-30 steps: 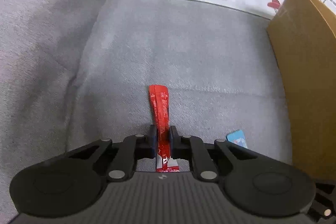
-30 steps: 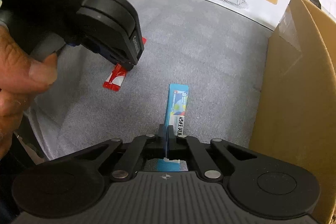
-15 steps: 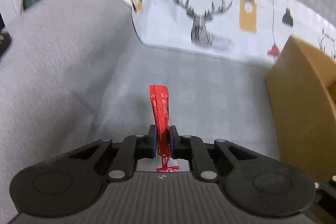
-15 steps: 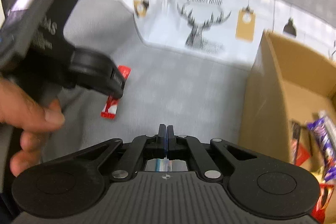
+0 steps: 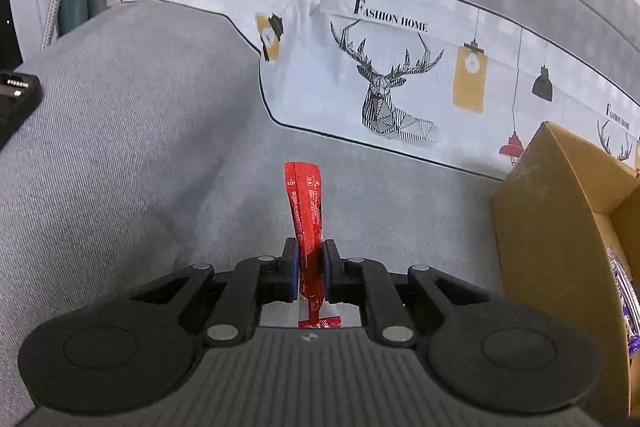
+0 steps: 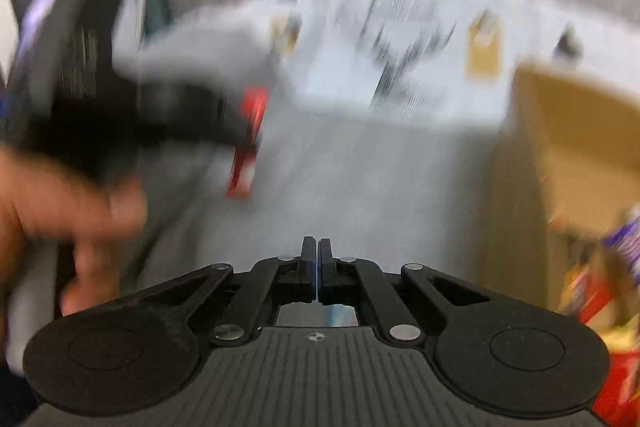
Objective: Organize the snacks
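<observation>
My left gripper (image 5: 311,259) is shut on a red snack stick packet (image 5: 306,207) and holds it upright above the grey sofa seat (image 5: 140,163). The same packet shows blurred in the right wrist view (image 6: 248,139), in the left gripper held by a hand (image 6: 60,203). My right gripper (image 6: 316,259) is shut on a thin blue snack packet, of which only a sliver shows behind the jaws (image 6: 332,313). An open cardboard box (image 5: 560,227) with several snacks inside stands to the right; it also shows in the right wrist view (image 6: 572,147).
A white cushion with a deer print (image 5: 400,83) leans against the sofa back. A black device (image 5: 16,95) lies on the sofa arm at the far left. The right wrist view is motion-blurred.
Both grippers have lifted off the sofa seat with their packets and tilted up. The box's open top and its snacks have come into view on the right.
</observation>
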